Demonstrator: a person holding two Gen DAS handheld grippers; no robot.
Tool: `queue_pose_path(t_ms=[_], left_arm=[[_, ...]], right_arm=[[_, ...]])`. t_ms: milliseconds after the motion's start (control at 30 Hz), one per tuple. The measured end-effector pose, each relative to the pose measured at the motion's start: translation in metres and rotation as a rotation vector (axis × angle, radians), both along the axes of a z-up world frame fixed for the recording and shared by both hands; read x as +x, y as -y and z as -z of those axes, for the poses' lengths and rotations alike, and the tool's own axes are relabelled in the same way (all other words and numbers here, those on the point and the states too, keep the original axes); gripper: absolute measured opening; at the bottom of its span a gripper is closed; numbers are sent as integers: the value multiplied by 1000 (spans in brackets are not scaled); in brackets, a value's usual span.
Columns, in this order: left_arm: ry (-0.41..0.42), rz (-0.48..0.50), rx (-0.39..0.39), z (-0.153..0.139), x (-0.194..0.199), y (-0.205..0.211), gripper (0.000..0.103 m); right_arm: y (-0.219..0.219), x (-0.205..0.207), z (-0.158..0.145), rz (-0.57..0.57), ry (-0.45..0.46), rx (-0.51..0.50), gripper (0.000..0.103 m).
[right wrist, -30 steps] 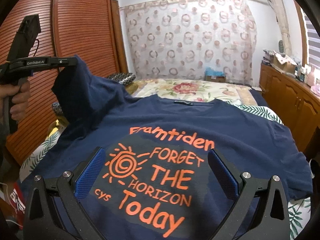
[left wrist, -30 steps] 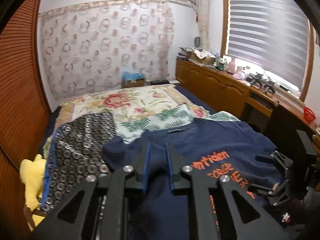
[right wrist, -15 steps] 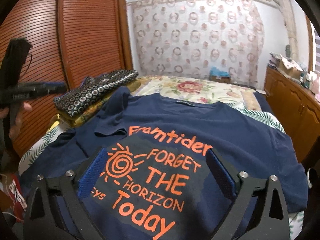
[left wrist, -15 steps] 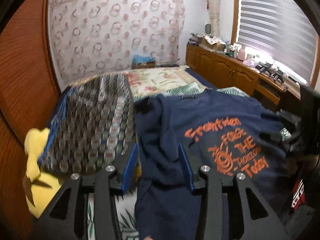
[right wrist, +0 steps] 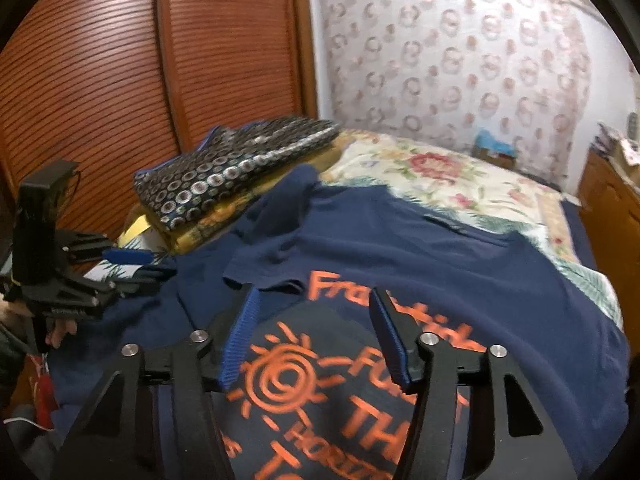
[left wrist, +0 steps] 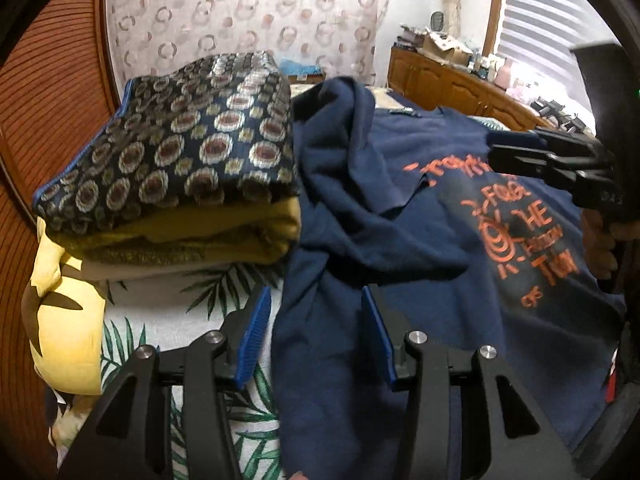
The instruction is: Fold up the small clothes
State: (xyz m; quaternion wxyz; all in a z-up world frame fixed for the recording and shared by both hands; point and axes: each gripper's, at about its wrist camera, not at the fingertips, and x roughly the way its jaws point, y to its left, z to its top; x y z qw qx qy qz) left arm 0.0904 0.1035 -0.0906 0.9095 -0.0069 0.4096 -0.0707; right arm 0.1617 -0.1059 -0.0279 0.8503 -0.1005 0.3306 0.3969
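Observation:
A navy T-shirt (left wrist: pixel 420 216) with an orange print (right wrist: pixel 288 376) lies face up on the bed. Its left sleeve (right wrist: pixel 276 224) is thrown inward and lies crumpled across the chest. My left gripper (left wrist: pixel 316 332) hangs low over the shirt's left side. Its jaws are opening; cloth lies between the blue pads (left wrist: pixel 256 332) but they do not press it. My right gripper (right wrist: pixel 316 336) hovers over the print with its jaws closing and nothing pinched. Each gripper shows in the other's view: the left gripper (right wrist: pixel 132 264) and the right gripper (left wrist: pixel 552 160).
A stack of folded clothes (left wrist: pixel 180 152), patterned navy over mustard, sits on the bed just left of the shirt. A yellow cushion (left wrist: pixel 64 320) lies at the bed's left edge. Slatted wooden doors (right wrist: pixel 100 80) stand on the left, a low wooden cabinet (left wrist: pixel 440 80) on the right.
The left gripper let go of the raised sleeve, which dropped onto the shirt, and the gripper sank to the shirt's left side. The right gripper's jaws narrowed and it shifted left over the print.

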Motion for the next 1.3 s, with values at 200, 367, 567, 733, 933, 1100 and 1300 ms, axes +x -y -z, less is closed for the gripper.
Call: queue_pose_path(t_ms=[200, 367, 567, 733, 933, 1100, 1300], left_arm=[[-30, -17, -19, 6, 0, -7, 47], [-31, -13, 23, 8, -1, 1, 49], [-32, -13, 27, 6, 0, 2, 51], [-33, -13, 27, 7, -1, 3, 52], [-33, -13, 26, 7, 0, 2, 52], [-34, -13, 25, 7, 1, 3, 53], [-34, -13, 26, 7, 1, 3, 53]], right_arm=[[-47, 16, 20, -82, -62, -45, 44], [-72, 28, 37, -112, -111, -87, 43], [-93, 30, 50, -153, -96, -157, 36], [-94, 23, 51, -163, -63, -186, 13], [-84, 30, 46, -153, -64, -159, 3], [-64, 39, 34, -109, -55, -120, 3], [-20, 62, 17, 57, -24, -98, 3]])
